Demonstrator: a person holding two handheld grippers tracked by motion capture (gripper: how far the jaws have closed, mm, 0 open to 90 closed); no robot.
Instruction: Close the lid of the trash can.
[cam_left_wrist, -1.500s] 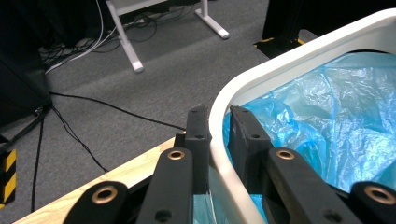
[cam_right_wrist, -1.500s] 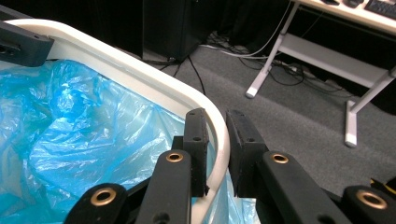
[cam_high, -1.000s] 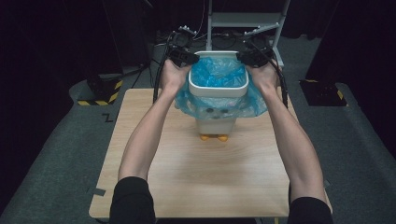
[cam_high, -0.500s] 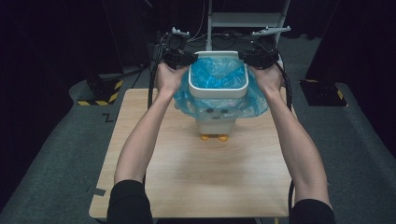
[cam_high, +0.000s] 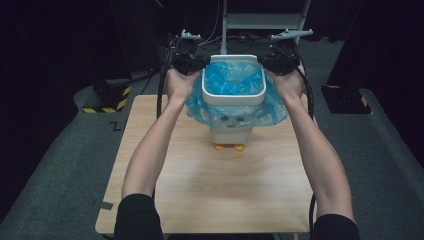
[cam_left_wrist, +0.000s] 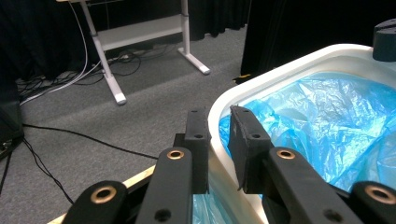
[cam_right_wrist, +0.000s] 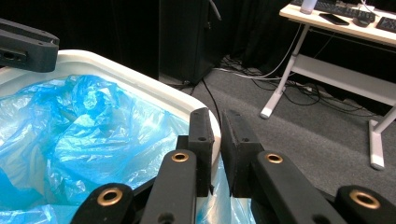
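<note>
1. A small white bin (cam_high: 233, 95) stands upright on the far half of the wooden worktop (cam_high: 210, 190), on two orange feet (cam_high: 229, 147).
2. A blue plastic bag (cam_high: 235, 80) lines the bin; its edge is folded over the rim and hangs down outside, covering the upper part of the bin's walls.
3. The left hand-held gripper (cam_high: 192, 62) sits at the left side of the bin's rim, held by the person's left hand (cam_high: 179, 84).
4. In the left gripper view, the left hand-held gripper's (cam_left_wrist: 219, 140) jaws straddle the white rim with the bag film on it, one jaw outside the bin and one inside. The jaws have just been closing, and they stand narrow around rim and bag; the pads appear to press on them.
5. The right hand-held gripper (cam_high: 280, 62) sits at the right side of the rim, directly across the bin from the left one, in the person's right hand (cam_high: 290, 85).
6. In the right gripper view, the right hand-held gripper's (cam_right_wrist: 217, 140) jaws likewise bracket the rim and bag edge, having just been closing, and stand close together on them.
7. A white-framed desk (cam_high: 262, 20) stands on the grey floor beyond the bin.
</note>
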